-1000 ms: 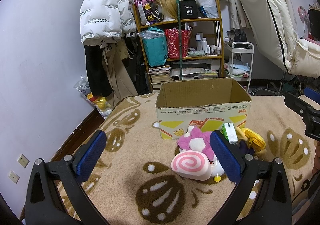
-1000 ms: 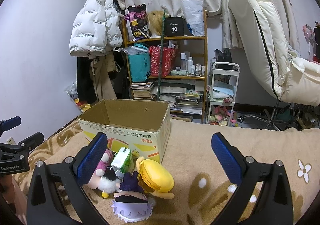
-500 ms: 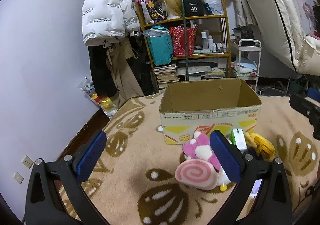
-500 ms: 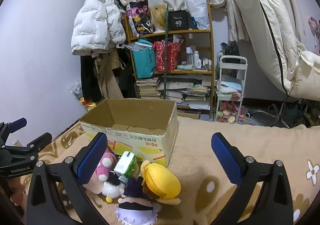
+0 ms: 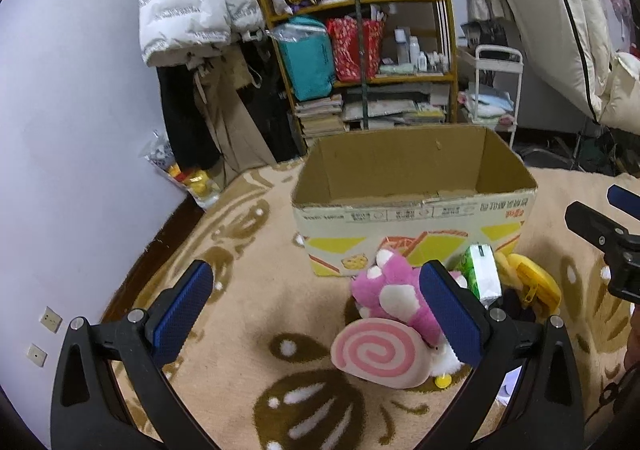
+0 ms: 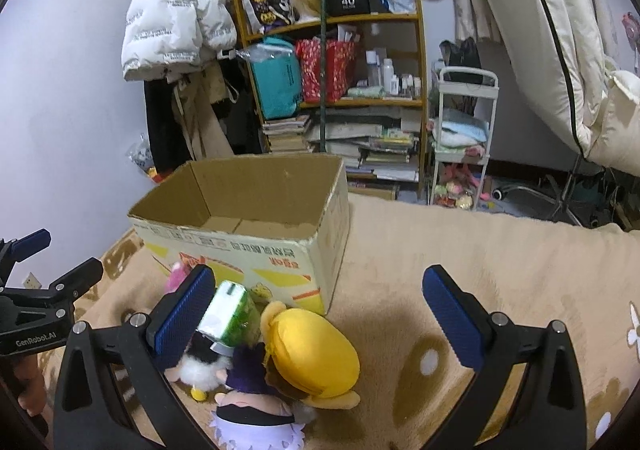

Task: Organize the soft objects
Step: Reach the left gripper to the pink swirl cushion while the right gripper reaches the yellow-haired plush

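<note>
Plush pile (image 5: pixel 404 314) abuts box (image 5: pixel 412 210) front wall. Left claw (image 5: pixel 316 310), right claw (image 6: pixel 320 314): both apart, empty. Risk: crowded toys, claw snags neighbour.

Plush toys heaped before the cardboard box (image 5: pixel 408 210)

The swirl cushion (image 5: pixel 378 356) lies between the left gripper's (image 5: pixel 316 316) fingers; shelves (image 5: pixel 360 62) stand behind.
</note>
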`<state>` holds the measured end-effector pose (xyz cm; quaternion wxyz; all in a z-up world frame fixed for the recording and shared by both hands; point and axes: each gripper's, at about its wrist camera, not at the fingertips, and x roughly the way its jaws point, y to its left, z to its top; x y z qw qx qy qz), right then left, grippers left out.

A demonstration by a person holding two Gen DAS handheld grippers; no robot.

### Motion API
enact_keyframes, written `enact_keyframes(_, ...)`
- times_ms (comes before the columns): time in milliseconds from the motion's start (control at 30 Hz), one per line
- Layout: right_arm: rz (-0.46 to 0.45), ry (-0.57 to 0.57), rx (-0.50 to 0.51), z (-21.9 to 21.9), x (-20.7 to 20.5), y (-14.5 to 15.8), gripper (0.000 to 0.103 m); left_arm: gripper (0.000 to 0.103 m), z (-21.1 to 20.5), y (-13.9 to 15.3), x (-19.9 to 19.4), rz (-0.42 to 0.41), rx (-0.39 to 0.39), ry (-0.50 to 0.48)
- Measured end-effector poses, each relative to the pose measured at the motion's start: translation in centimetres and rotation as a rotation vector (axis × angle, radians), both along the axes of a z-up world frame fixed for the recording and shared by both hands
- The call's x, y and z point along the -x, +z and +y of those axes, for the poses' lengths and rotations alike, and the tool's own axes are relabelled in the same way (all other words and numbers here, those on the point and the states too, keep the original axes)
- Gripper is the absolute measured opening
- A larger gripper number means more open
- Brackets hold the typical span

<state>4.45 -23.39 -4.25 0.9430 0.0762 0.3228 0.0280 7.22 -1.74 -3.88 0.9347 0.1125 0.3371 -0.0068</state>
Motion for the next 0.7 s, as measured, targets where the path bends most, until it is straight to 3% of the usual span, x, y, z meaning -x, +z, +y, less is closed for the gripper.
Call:
enact_keyframes(233, 0.063, 0.003, -0.011, -0.6, -0.9, -1.3, 0.103, 0.102, -1.0, -2.3, -1.2, 0.127, 0.021, -0.046)
enact_keyframes(433, 0.129, 0.017, -0.016, -0.5, -1.6, -3.0, 0.103, 0.102, -2.2, -4.4, -1.4, 0.237, -0.009, -0.099)
enact_keyframes(700, 0.216, 0.047, 0.0, 0.0, -2.5, -5.2, 0.103, 0.102, -2.2, -6.7, -2.6, 0.369, 0.007, -0.092)
